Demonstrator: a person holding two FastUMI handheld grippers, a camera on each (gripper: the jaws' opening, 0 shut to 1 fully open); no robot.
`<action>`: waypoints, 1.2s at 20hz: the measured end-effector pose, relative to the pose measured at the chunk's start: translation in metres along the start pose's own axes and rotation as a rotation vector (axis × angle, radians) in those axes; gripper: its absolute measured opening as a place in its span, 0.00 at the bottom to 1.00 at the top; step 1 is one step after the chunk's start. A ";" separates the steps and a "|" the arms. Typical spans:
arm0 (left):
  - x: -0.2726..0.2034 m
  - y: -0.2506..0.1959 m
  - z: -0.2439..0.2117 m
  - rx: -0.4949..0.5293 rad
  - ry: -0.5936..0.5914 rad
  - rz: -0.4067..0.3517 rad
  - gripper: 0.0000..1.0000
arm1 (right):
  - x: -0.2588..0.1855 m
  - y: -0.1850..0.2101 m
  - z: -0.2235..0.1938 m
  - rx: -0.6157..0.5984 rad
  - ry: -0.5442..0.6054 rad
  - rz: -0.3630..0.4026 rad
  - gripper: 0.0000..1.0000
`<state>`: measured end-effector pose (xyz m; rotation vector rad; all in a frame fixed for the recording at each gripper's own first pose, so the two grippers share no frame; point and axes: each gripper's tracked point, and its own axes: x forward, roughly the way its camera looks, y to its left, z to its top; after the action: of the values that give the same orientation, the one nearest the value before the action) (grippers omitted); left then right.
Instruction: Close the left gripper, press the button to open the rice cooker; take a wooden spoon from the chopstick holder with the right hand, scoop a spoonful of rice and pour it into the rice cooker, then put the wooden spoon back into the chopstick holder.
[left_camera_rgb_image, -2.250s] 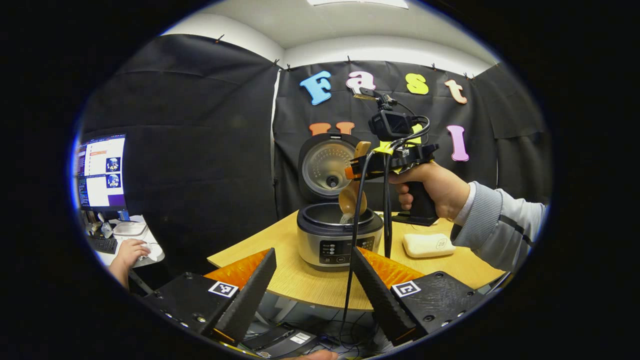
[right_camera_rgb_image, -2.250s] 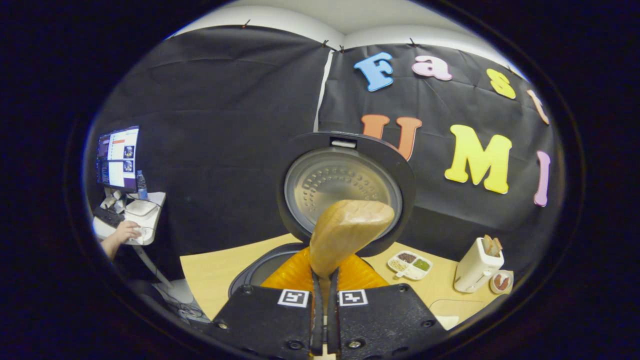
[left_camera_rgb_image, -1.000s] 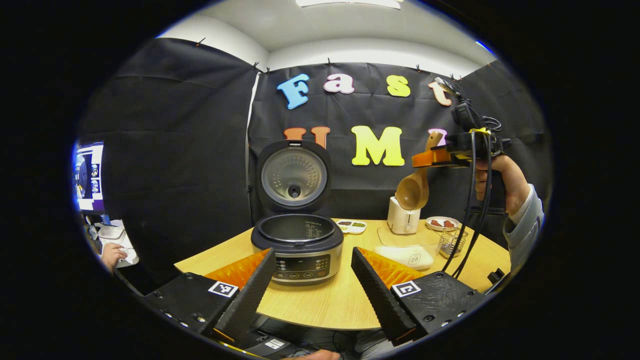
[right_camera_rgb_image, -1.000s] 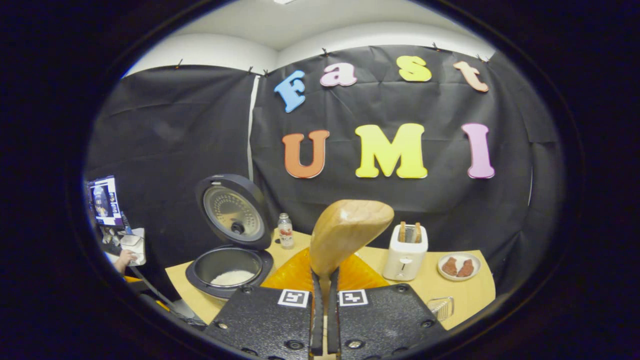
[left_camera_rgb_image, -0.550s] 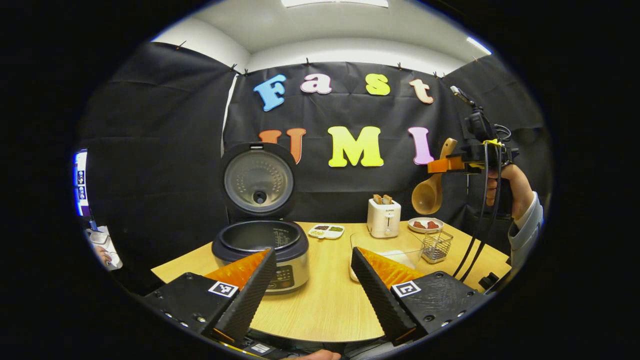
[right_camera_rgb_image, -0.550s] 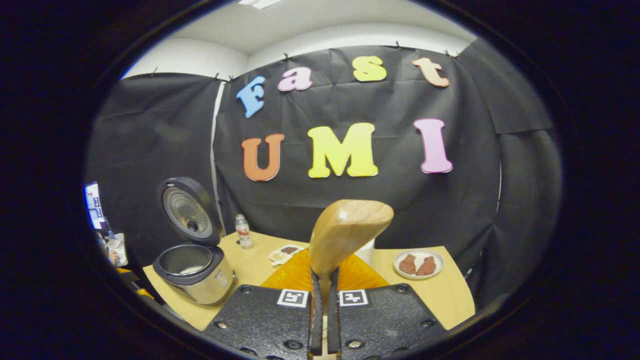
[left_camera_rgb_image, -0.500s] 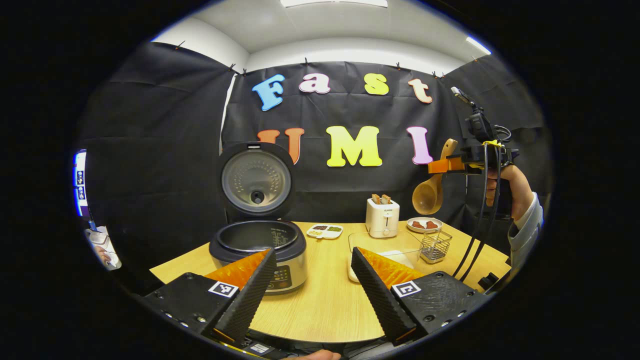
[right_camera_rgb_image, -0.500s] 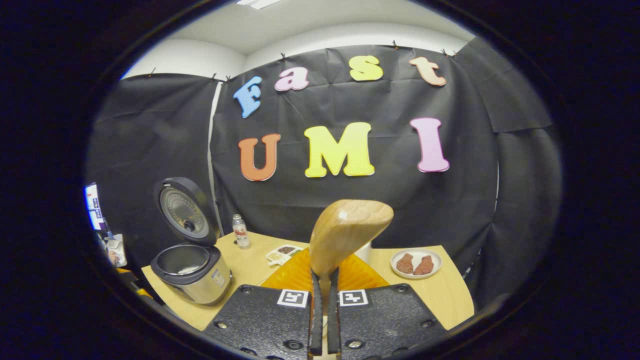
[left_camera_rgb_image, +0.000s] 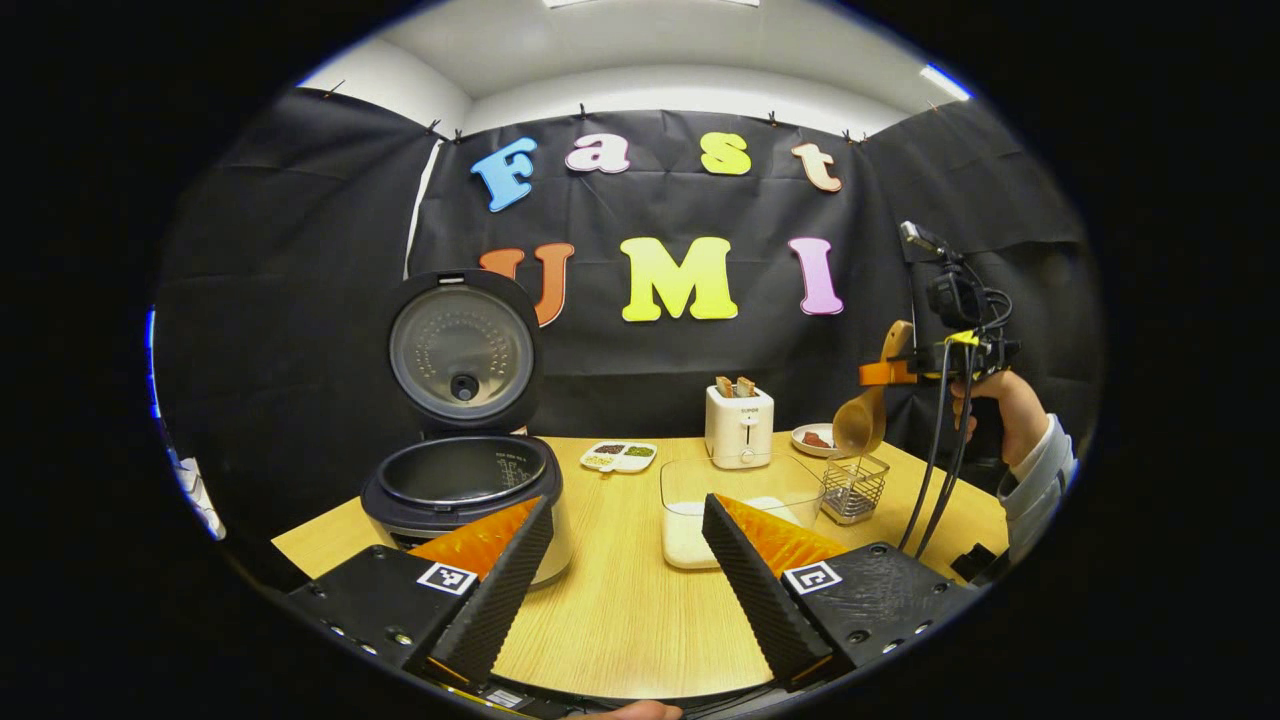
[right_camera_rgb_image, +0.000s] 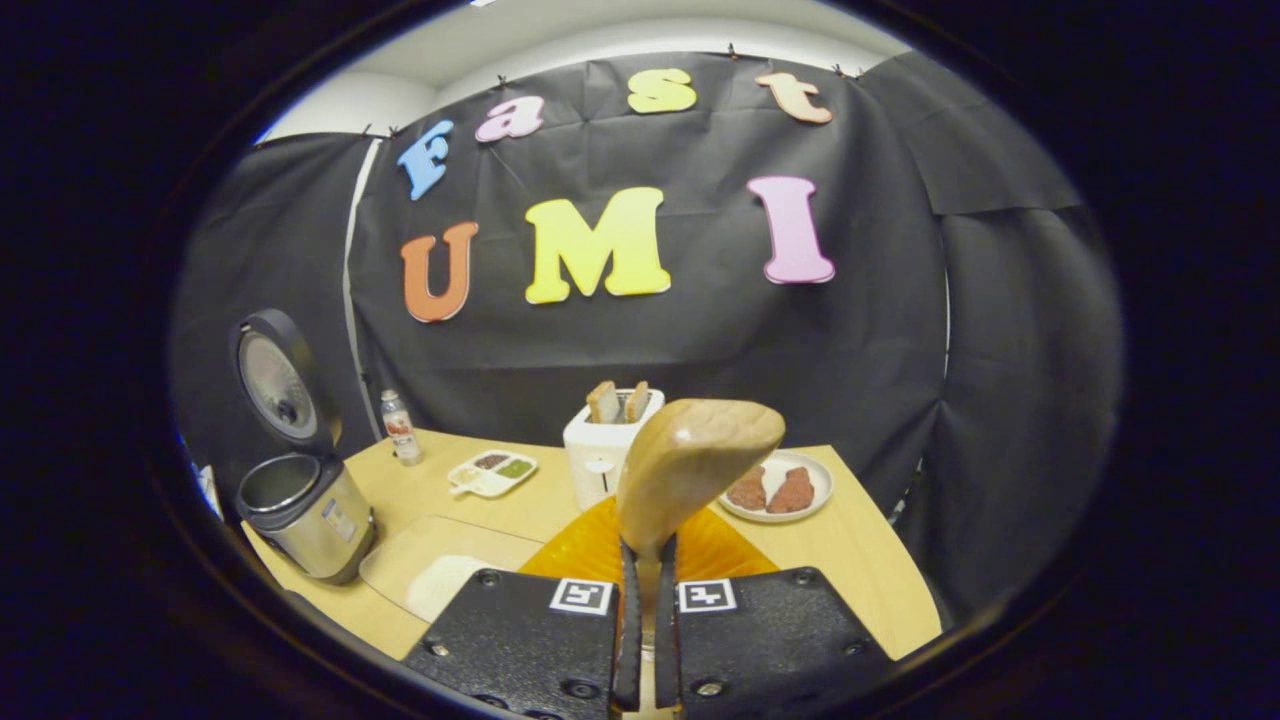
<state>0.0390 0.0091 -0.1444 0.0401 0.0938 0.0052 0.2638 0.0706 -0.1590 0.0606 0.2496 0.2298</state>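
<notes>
The right gripper (left_camera_rgb_image: 885, 373) clamped the wooden spoon (left_camera_rgb_image: 862, 418), its bowl just above the chopstick holder (left_camera_rgb_image: 853, 489). The left gripper (left_camera_rgb_image: 625, 535) hung spread wide, near the open rice cooker (left_camera_rgb_image: 452, 478).

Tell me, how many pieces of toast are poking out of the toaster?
2. Both toast slices stand side by side in the top of the white toaster: one on the left, one on the right. They also show in the left gripper view.
</notes>
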 end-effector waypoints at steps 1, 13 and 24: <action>0.003 -0.002 -0.001 0.002 0.004 -0.001 0.96 | 0.004 -0.006 -0.007 0.008 0.011 -0.008 0.11; 0.001 -0.009 -0.016 -0.020 0.057 -0.004 0.96 | 0.030 -0.027 -0.031 0.100 0.036 0.019 0.48; -0.003 0.015 0.006 -0.035 0.052 0.060 0.96 | -0.044 -0.042 0.026 0.012 -0.098 -0.167 0.99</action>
<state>0.0366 0.0239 -0.1375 0.0079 0.1443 0.0683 0.2386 0.0184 -0.1268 0.0625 0.1578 0.0588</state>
